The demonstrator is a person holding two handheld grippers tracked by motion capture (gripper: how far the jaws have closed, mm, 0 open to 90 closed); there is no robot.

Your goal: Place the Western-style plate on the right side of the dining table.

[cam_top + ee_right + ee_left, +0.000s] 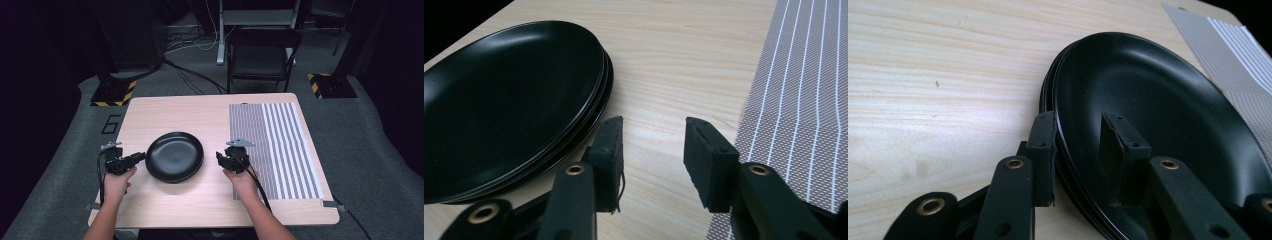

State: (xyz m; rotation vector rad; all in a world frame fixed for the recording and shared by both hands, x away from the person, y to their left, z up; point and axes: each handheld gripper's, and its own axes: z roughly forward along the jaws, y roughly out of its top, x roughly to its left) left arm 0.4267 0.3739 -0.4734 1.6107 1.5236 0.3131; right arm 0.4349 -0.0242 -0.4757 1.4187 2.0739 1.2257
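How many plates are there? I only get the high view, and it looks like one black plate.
Observer: It's a stack. The left gripper view shows several rims of the black plates, one upon another.
Operator: Have the left tongs grabbed them?
Observer: Not yet. The left tongs straddle the rim, one pad outside and one over the dish, with a gap left between.
Operator: And the right tongs?
Observer: The right tongs stand open beside the stack, with bare table between their pads.
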